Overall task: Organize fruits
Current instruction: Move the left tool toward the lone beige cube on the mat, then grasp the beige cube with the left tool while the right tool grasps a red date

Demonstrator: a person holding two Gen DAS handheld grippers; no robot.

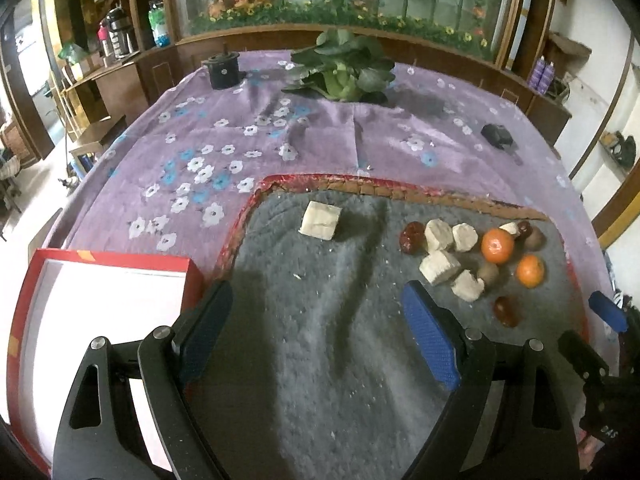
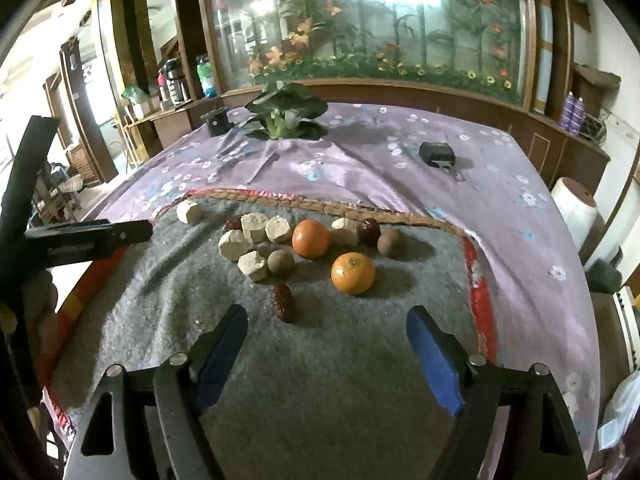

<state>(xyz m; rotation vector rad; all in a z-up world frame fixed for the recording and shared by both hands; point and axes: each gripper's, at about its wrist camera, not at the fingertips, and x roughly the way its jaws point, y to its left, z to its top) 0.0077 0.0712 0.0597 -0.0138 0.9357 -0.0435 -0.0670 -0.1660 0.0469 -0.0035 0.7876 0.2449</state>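
Two oranges (image 2: 353, 273), brown fruits and red dates (image 2: 283, 302) lay clustered on the grey mat (image 2: 320, 360); both the left tool (image 1: 318, 316) and right tool (image 2: 328, 338) hovered spread, empty.

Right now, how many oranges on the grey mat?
2. One orange sits in the cluster, next to the pale blocks. The other orange lies nearer and to the right. None seem hidden on the grey mat.
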